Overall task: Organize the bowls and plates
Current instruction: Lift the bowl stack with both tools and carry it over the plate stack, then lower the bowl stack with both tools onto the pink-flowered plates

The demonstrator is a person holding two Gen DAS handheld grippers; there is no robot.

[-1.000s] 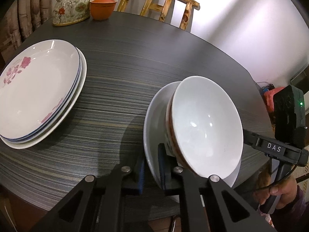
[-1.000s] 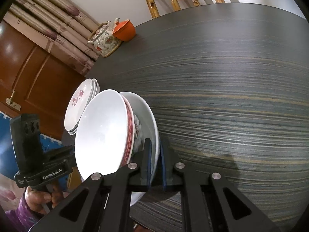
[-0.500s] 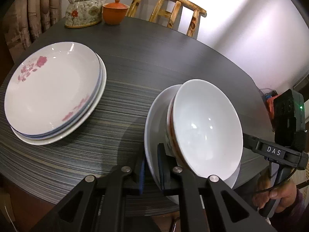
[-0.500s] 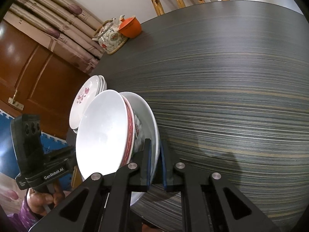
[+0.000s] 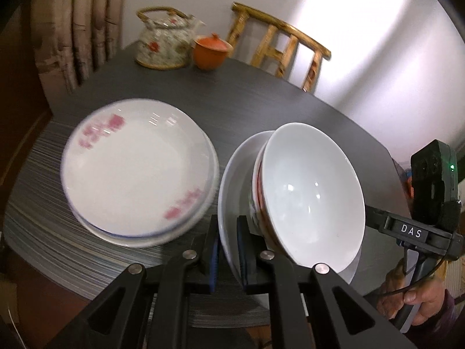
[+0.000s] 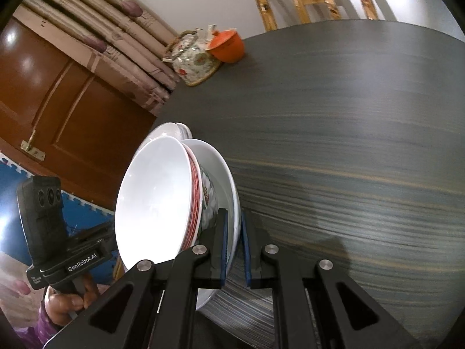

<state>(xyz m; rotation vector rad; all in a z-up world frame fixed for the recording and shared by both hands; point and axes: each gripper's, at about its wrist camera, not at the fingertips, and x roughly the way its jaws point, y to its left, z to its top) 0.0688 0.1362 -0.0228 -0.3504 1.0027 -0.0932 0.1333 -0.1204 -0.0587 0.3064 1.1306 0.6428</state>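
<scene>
Both tongs pinch opposite rims of one white plate (image 5: 232, 180): left gripper (image 5: 228, 250), right gripper (image 6: 234, 247). It carries stacked bowls (image 5: 314, 195) above the table's near edge (image 5: 87, 261), beside the plate stack (image 5: 136, 171). The load looks heavy, glazed and breakable; rim grips likely suit it best.

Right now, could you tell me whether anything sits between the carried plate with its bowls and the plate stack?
Nothing visible does. The carried plate, clamped by both the left gripper and the right gripper, hangs just beside the plate stack, with only bare table around them.
</scene>
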